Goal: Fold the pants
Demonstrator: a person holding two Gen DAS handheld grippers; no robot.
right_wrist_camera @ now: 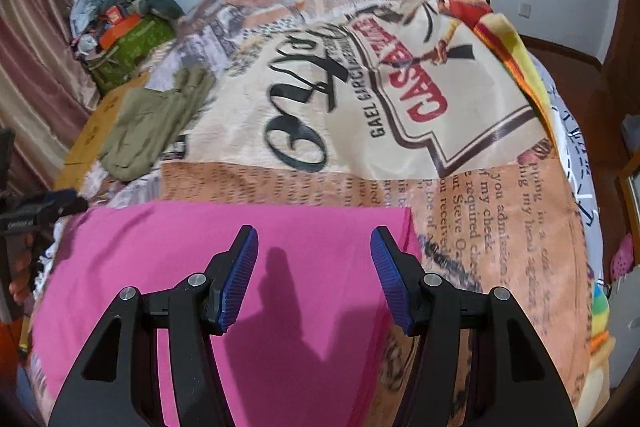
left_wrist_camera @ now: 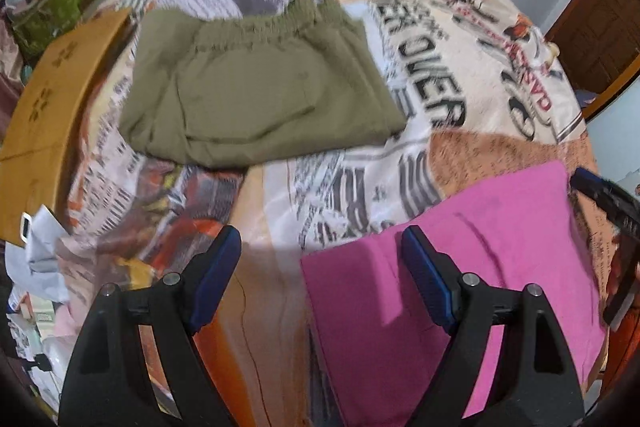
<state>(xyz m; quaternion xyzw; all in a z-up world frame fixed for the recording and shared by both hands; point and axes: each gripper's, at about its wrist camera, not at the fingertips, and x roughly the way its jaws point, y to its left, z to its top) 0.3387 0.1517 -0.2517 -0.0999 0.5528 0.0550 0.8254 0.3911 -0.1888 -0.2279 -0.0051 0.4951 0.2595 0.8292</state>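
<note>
Surface: a bed (right_wrist_camera: 460, 211) covered by a spread printed with newspaper text and poster lettering carries everything
Pink pants: the pink pants (right_wrist_camera: 200, 267) lie flat on the near part of the bed, their far edge straight and their far right corner square; they also show in the left wrist view (left_wrist_camera: 500, 247), low and to the right
Olive pants: a second pair, the olive pants (left_wrist_camera: 260, 91), lies folded toward the far left part of the bed, elastic waistband on the far side, well apart from the pink pair
Left tongs: the left tongs (left_wrist_camera: 320, 267) stand released and wide, nothing between the blue pads; one finger is over the bare spread, the other over the left edge of the pink pants
Right tongs: the right tongs (right_wrist_camera: 314, 275) are released too, less wide, above the pink cloth near its far right corner, casting a shadow on it; whether the pads touch the cloth I cannot tell
Beyond the left edge: a brown cardboard box (left_wrist_camera: 44, 115) and a green bag (left_wrist_camera: 68, 3) piled with clutter
</note>
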